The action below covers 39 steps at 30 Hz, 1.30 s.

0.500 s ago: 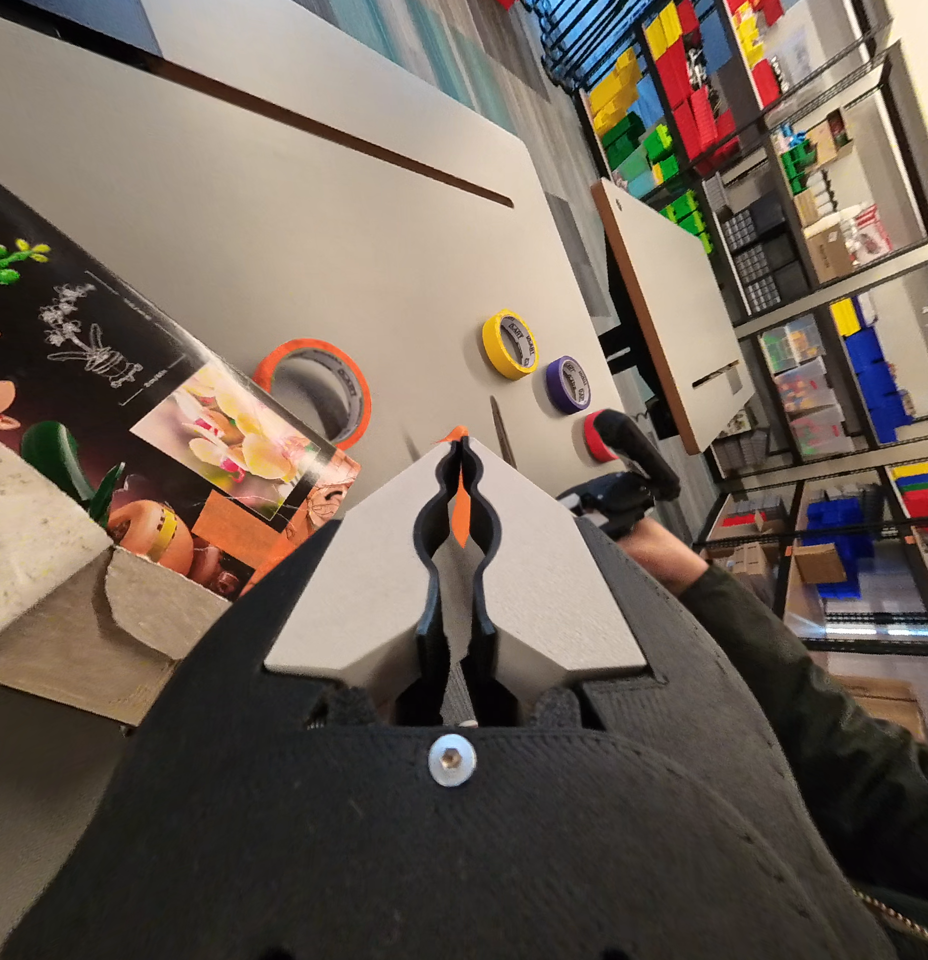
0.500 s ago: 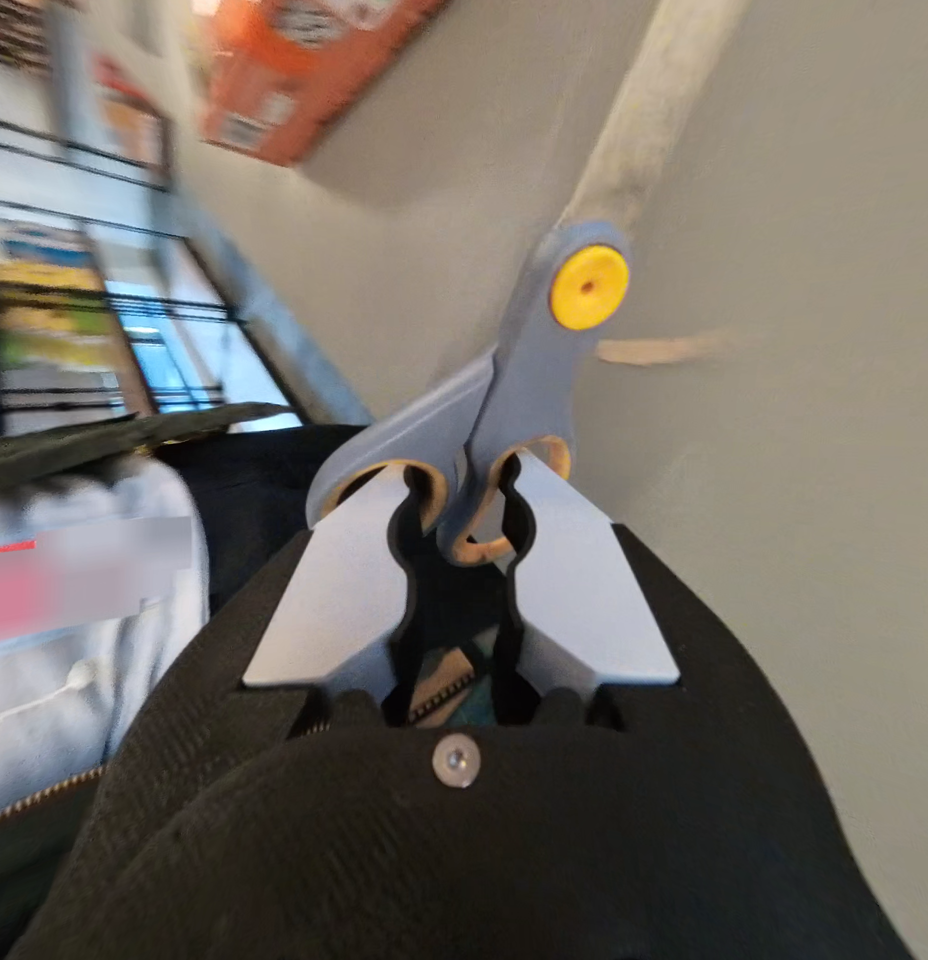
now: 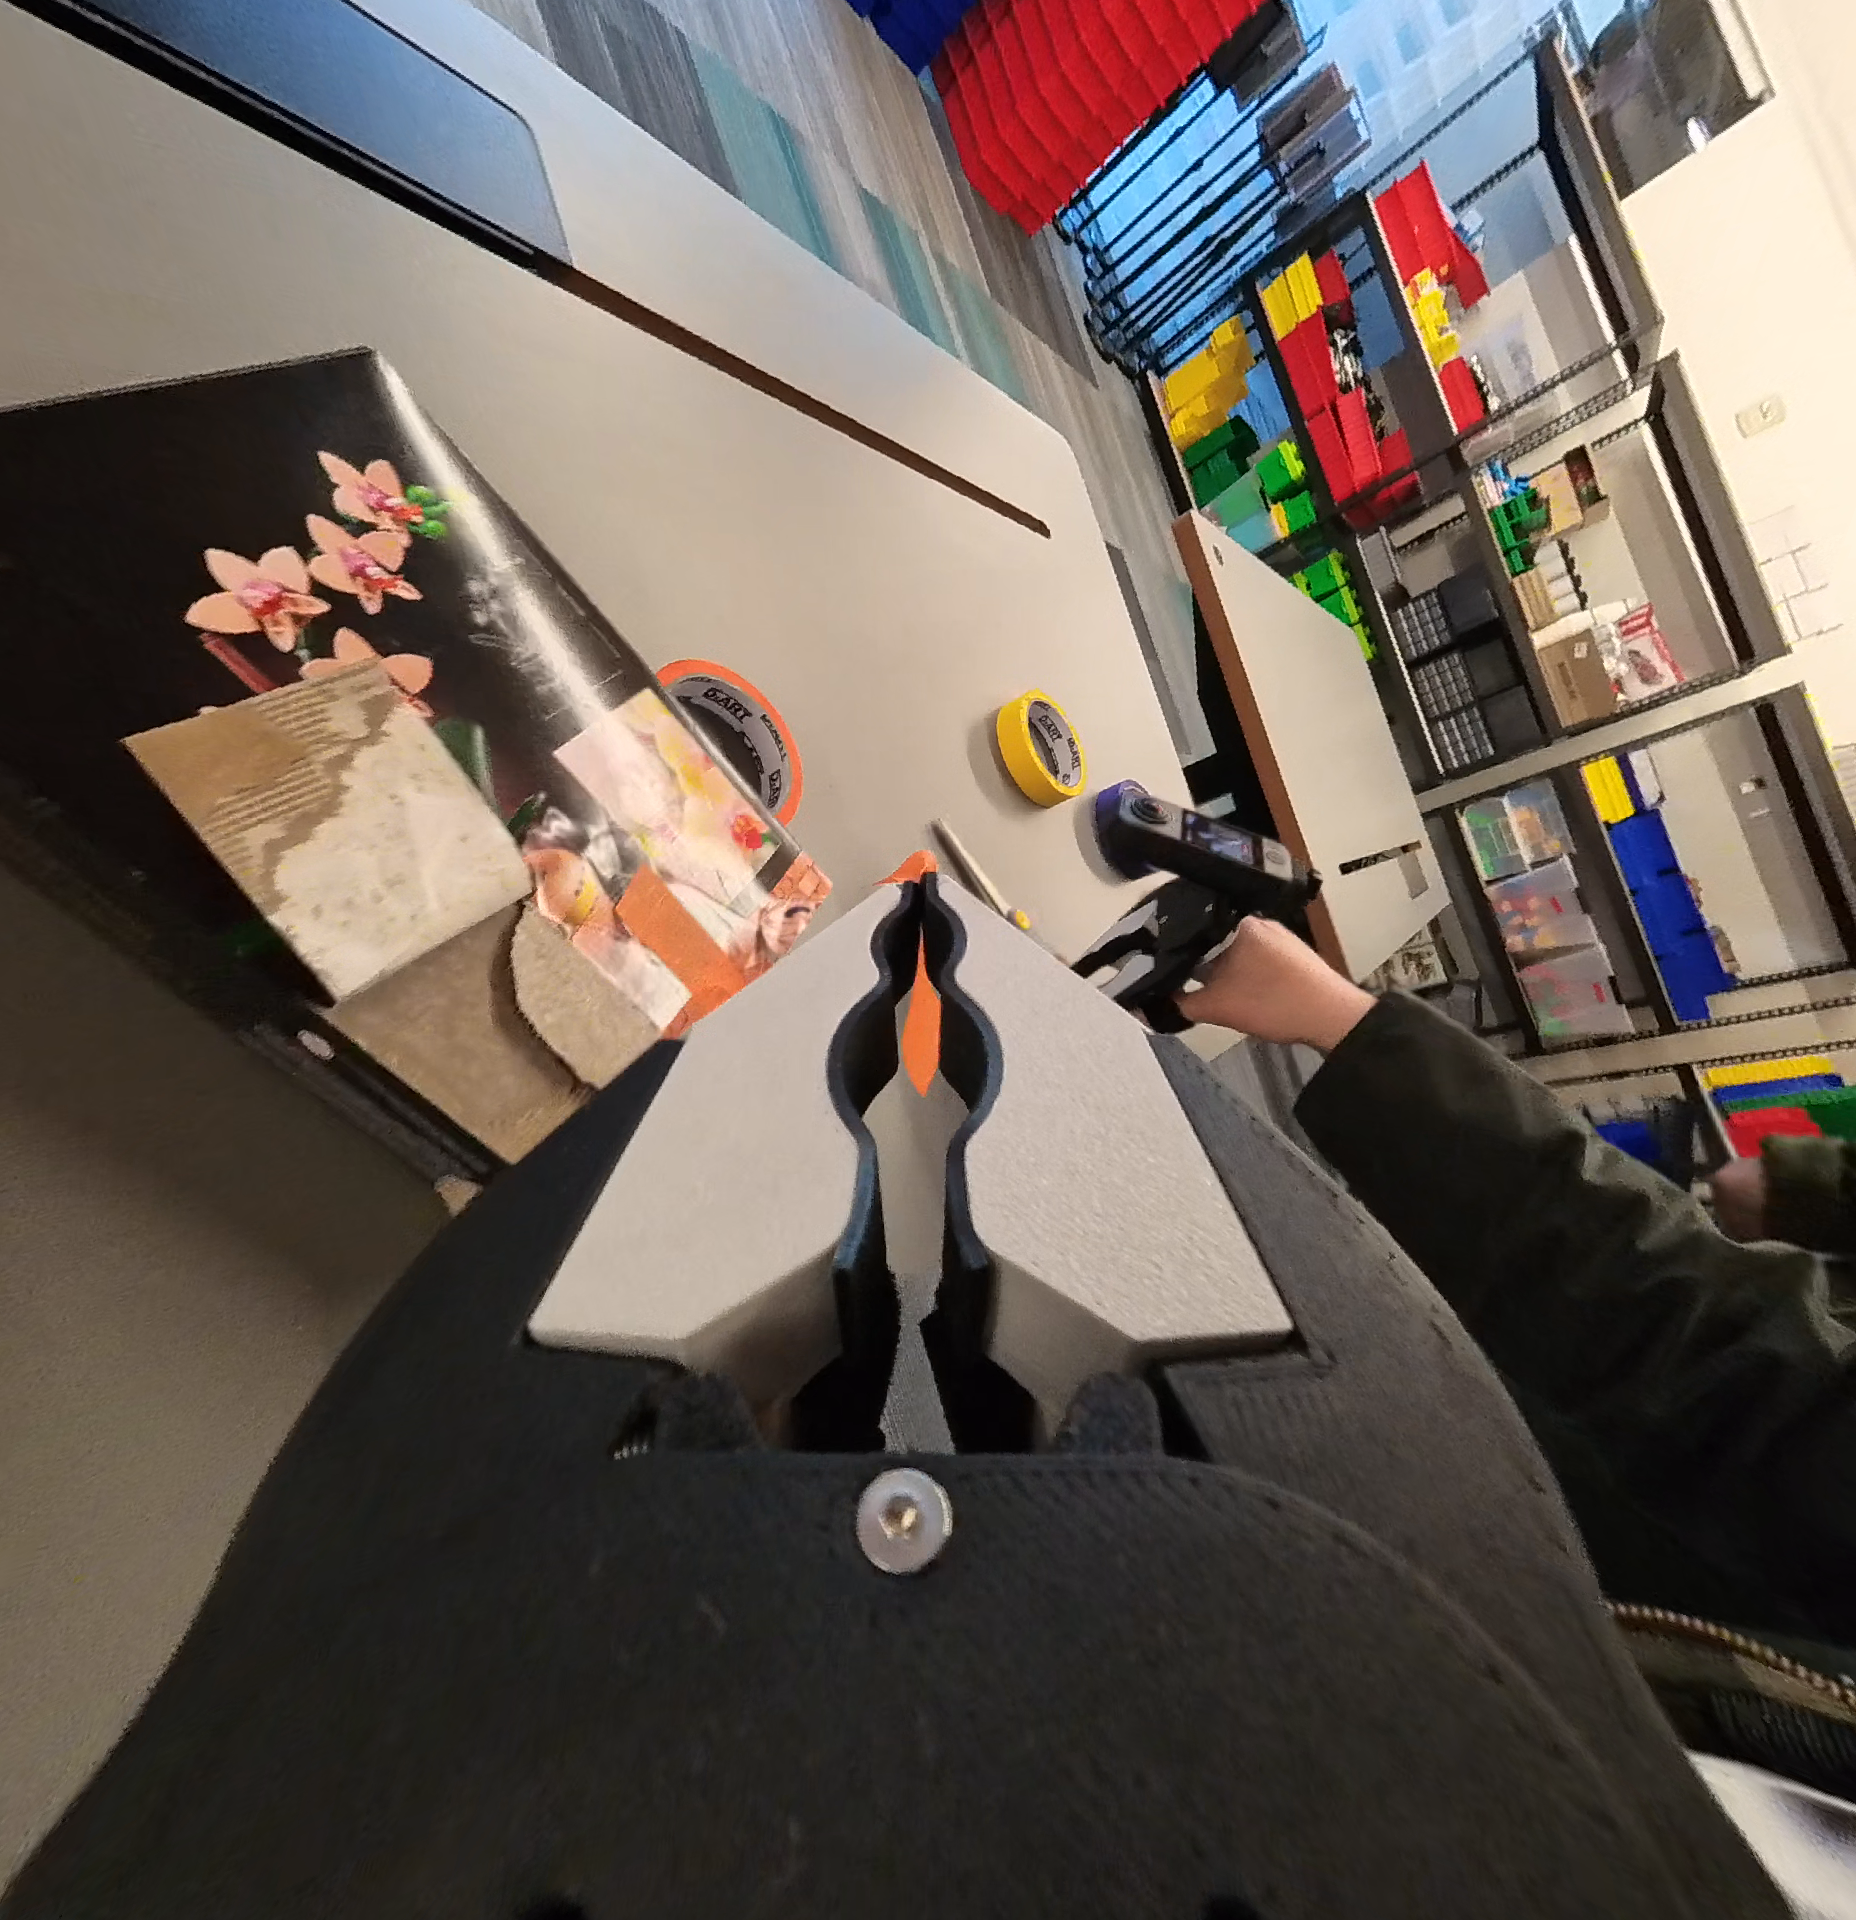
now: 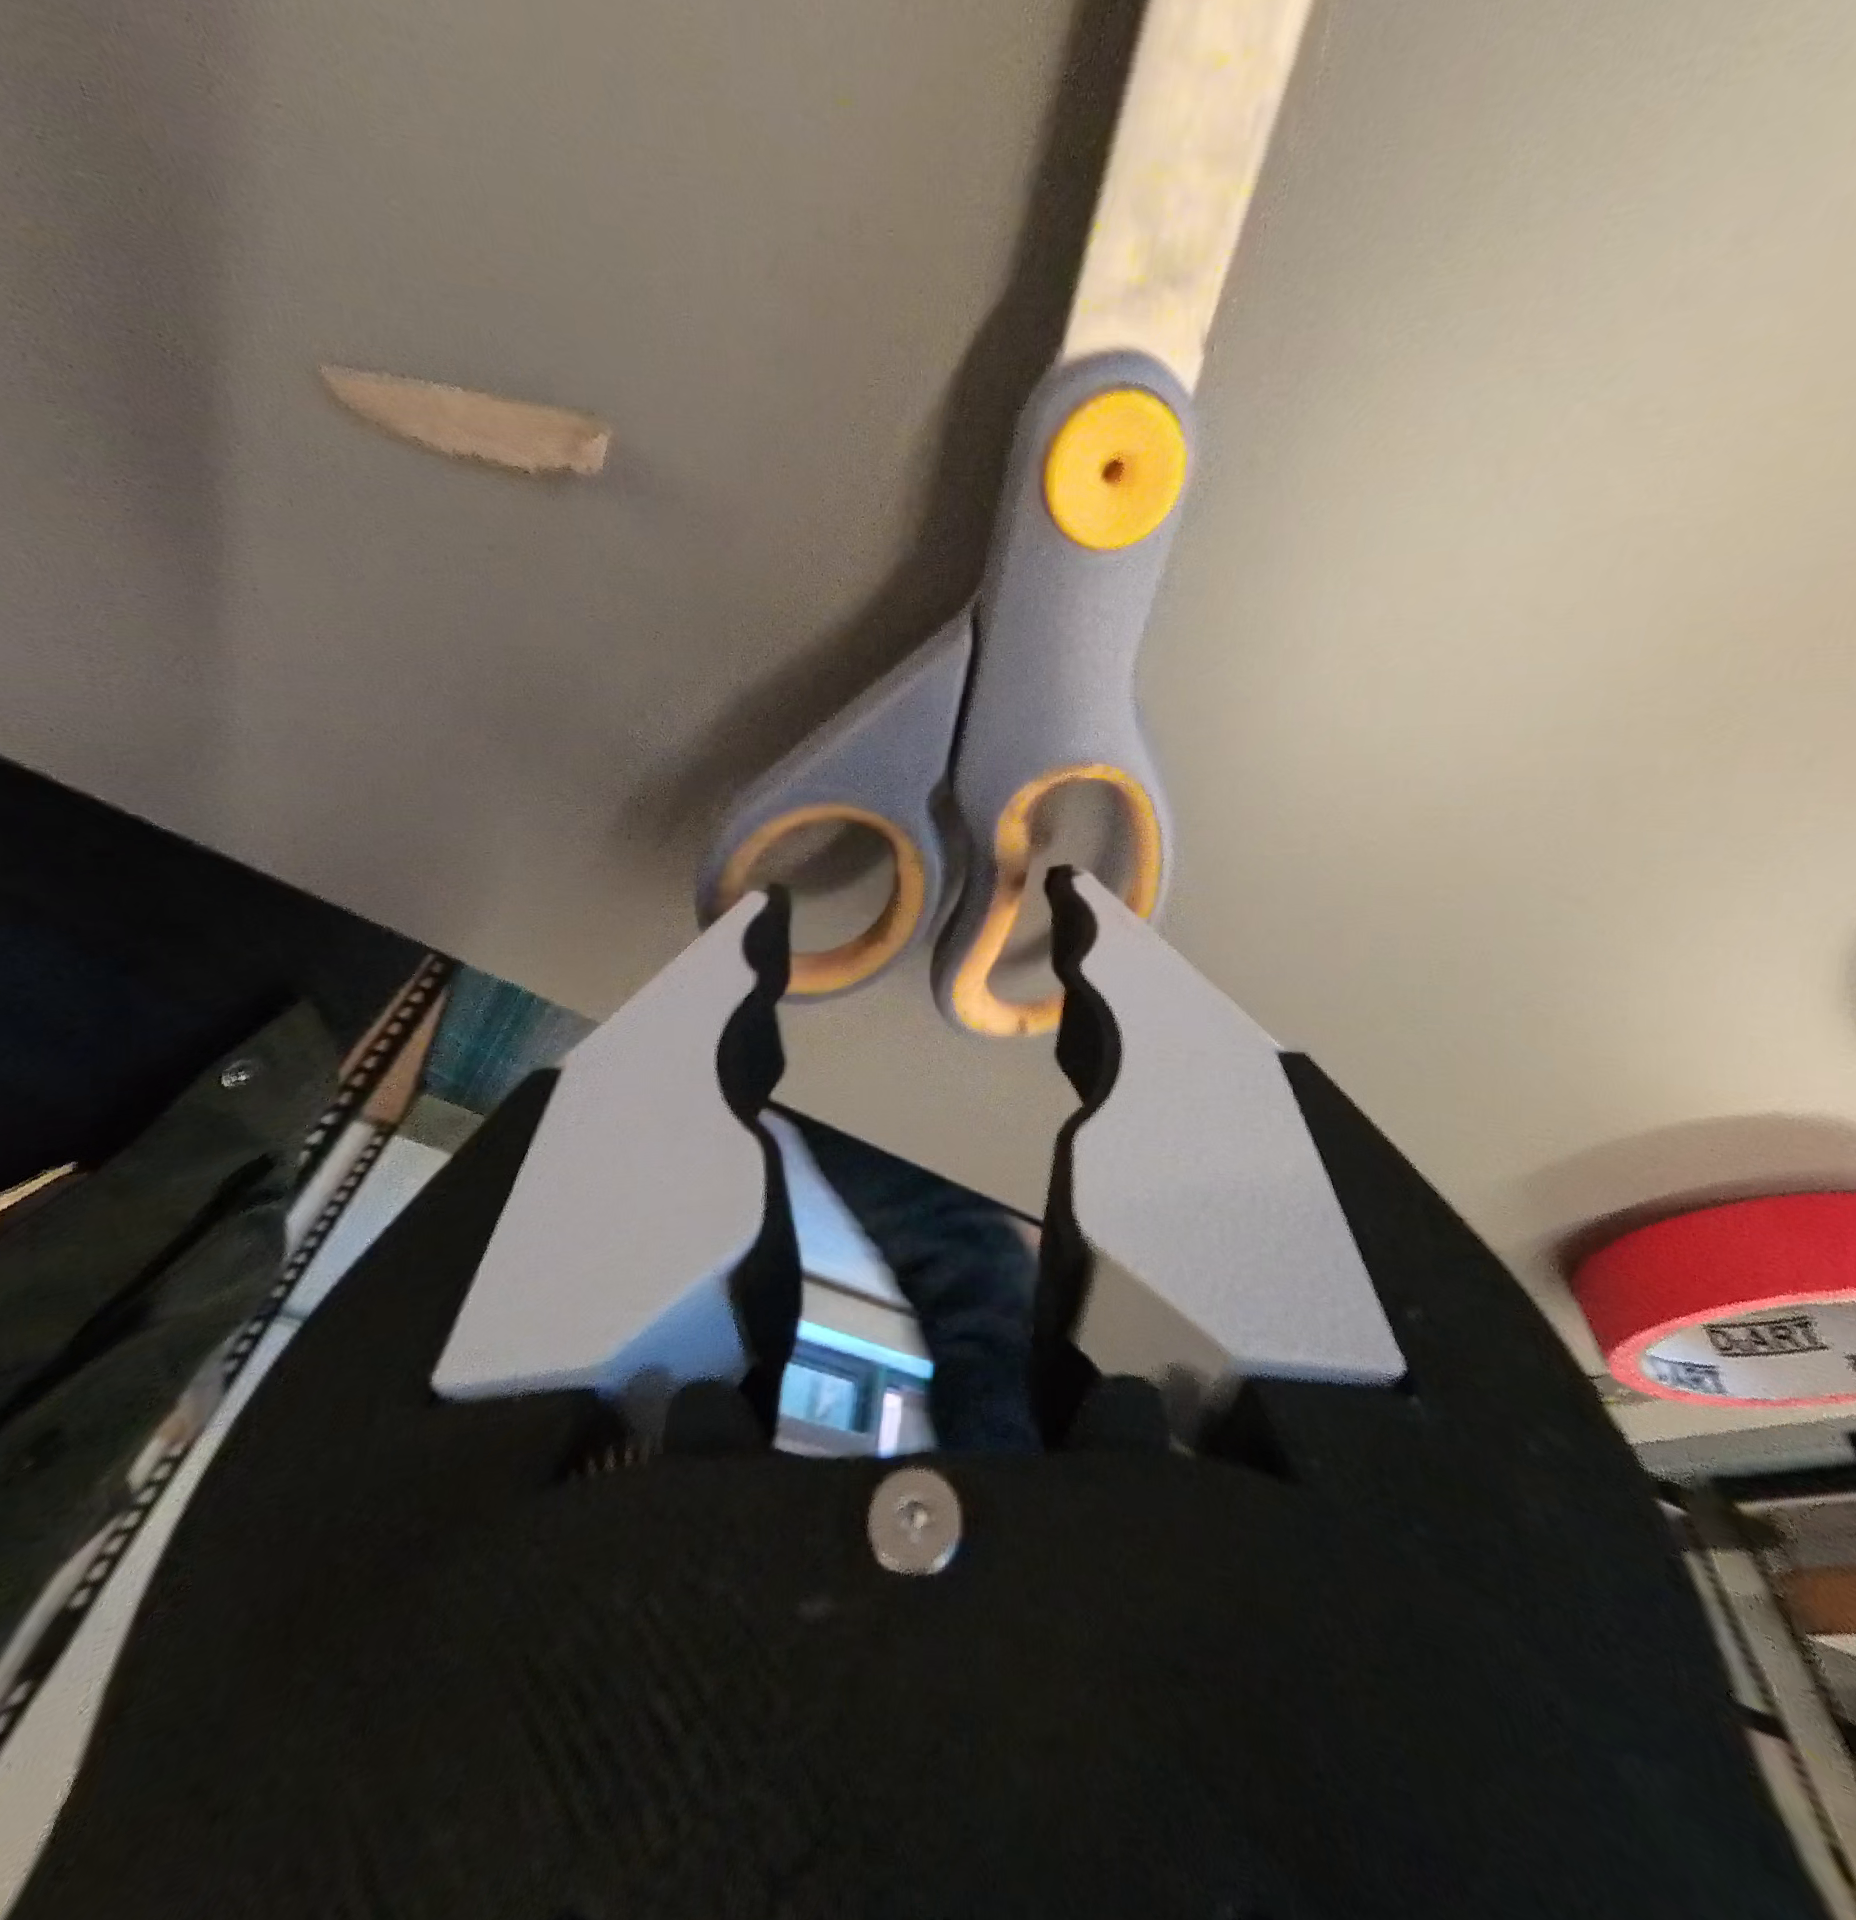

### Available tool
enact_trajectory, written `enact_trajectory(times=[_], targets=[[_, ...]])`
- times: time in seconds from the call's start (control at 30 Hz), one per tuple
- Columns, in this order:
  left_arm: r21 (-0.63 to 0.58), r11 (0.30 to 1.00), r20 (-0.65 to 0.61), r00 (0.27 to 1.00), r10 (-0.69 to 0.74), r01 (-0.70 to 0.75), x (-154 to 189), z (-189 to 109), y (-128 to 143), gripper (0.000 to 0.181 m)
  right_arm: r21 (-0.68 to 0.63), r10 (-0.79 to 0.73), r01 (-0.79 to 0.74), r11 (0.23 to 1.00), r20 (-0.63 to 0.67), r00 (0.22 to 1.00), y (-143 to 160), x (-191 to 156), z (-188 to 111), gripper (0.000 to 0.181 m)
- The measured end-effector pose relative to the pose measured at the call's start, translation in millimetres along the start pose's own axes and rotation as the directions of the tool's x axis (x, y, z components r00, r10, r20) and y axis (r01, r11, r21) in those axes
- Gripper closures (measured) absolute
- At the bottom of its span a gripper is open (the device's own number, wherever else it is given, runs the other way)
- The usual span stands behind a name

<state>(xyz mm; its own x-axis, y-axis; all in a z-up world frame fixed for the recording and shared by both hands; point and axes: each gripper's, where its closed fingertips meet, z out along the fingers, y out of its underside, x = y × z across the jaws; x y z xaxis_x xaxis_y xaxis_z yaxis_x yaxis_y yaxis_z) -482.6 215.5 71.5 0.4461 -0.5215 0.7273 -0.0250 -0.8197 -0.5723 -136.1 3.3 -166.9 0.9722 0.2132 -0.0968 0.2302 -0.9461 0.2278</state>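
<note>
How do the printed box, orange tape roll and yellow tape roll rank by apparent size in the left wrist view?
1. Printed box
2. Orange tape roll, partly hidden
3. Yellow tape roll, farther off, so unsure

Right gripper [image 4: 908, 899]: jaws, earlier closed through the handle loops of the grey-and-yellow scissors [image 4: 1049, 748], now spread apart, each fingertip at a loop; whether they touch cannot be told. Scissors: handles earlier splayed, now together; the tool now lies flat on the grey table [image 4: 488, 208], blade toward 12 o'clock. Red tape roll [image 4: 1734, 1309]: newly in the right wrist view at 4 o'clock. Left wrist view: pulled back, so more of the black flower-printed box [image 3: 280, 540] shows at 9 o'clock. Orange tape strip [image 3: 919, 997] unchanged in grip.
</note>
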Motion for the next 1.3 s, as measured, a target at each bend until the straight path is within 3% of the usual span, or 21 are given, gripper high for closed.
enact_trajectory(times=[0.13, 0.2, 0.23, 0.3, 0.37, 0.4, 0.5, 0.57, 0.67, 0.77, 0.8, 0.87, 0.93, 1.07, 1.23, 1.3], targets=[[0.02, 1.0, -0.022, 1.0, -0.012, 0.012, -5.5, -21.1, -2.1, 0.181, 0.056, 0.059, -0.061, 0.997, 0.037, 0.998, 9.3, -12.0, -27.6, 0.122], [0.031, 0.999, -0.051, 0.999, -0.009, 0.011, -3.9, -29.8, -3.3, 0.181, 0.26, 0.07, -0.091, 0.961, 0.092, 0.993, -13.1, -38.8, -61.6, 0.126], [0.04, 0.999, -0.078, 0.997, -0.006, 0.01, -0.5, -33.5, -3.8, 0.181, 0.406, 0.033, -0.094, 0.909, 0.156, 0.987, -33.7, -65.6, -87.0, 0.127], [0.056, 0.998, -0.14, 0.99, 0.0, 0.008, 8.2, -39.1, -3.9, 0.181, 0.692, -0.129, -0.138, 0.708, 0.318, 0.939, -80.0, -139.7, -153.0, 0.127], [0.052, 0.999, -0.192, 0.981, 0.015, -0.005, 16.0, -42.3, -1.6, 0.181, 0.819, -0.349, -0.291, 0.494, 0.493, 0.797, -110.8, -219.3, -217.8, 0.127], [0.047, 0.999, -0.204, 0.979, 0.027, -0.017, 17.5, -43.2, 0.0, 0.181, 0.809, -0.439, -0.374, 0.454, 0.568, 0.696, -120.2, -252.5, -239.1, 0.128], [0.043, 0.998, -0.23, 0.971, 0.061, -0.053, 18.7, -45.4, 2.1, 0.181, 0.684, -0.522, -0.526, 0.506, 0.728, 0.444, -144.8, -316.3, -256.6, 0.137], [0.039, 0.997, -0.251, 0.966, 0.068, -0.06, 19.5, -47.7, 2.5, 0.181, 0.619, -0.507, -0.584, 0.525, 0.779, 0.37, -157.9, -338.0, -254.5, 0.145], [0.029, 0.997, -0.271, 0.959, 0.079, -0.074, 19.3, -51.5, 4.5, 0.181, 0.616, -0.447, -0.575, 0.538, 0.787, 0.426, -171.5, -354.6, -234.0, 0.148], [0.021, 0.997, -0.285, 0.955, 0.075, -0.072, 18.3, -54.2, 6.8, 0.181, 0.582, -0.461, -0.626, 0.52, 0.808, 0.368, -176.1, -360.8, -239.4, 0.16], [0.02, 0.998, -0.292, 0.954, 0.068, -0.066, 18.6, -54.7, 7.2, 0.181, 0.582, -0.459, -0.632, 0.512, 0.807, 0.372, -177.6, -360.8, -239.0, 0.161], [0.021, 0.998, -0.302, 0.952, 0.056, -0.052, 20.3, -55.2, 7.4, 0.181, 0.614, -0.482, -0.617, 0.493, 0.783, 0.395, -175.5, -361.9, -240.4, 0.181], [0.028, 0.998, -0.3, 0.952, 0.058, -0.052, 21.8, -55.2, 7.0, 0.181, 0.618, -0.492, -0.615, 0.491, 0.778, 0.39, -172.3, -362.3, -243.0, 0.181], [0.05, 0.996, -0.277, 0.957, 0.091, -0.08, 26.1, -53.5, 8.1, 0.181, 0.624, -0.522, -0.594, 0.508, 0.771, 0.364, -159.4, -361.4, -252.4, 0.181], [0.064, 0.995, -0.344, 0.934, 0.092, -0.075, 51.0, -50.8, 18.3, 0.181, 0.672, -0.557, -0.47, 0.572, 0.739, 0.379, -130.1, -354.0, -264.7, 0.181], [0.058, 0.986, -0.358, 0.919, 0.168, -0.157, 64.5, -51.3, 29.6, 0.181, 0.67, -0.563, -0.417, 0.614, 0.742, 0.364, -113.6, -346.5, -269.5, 0.181]])
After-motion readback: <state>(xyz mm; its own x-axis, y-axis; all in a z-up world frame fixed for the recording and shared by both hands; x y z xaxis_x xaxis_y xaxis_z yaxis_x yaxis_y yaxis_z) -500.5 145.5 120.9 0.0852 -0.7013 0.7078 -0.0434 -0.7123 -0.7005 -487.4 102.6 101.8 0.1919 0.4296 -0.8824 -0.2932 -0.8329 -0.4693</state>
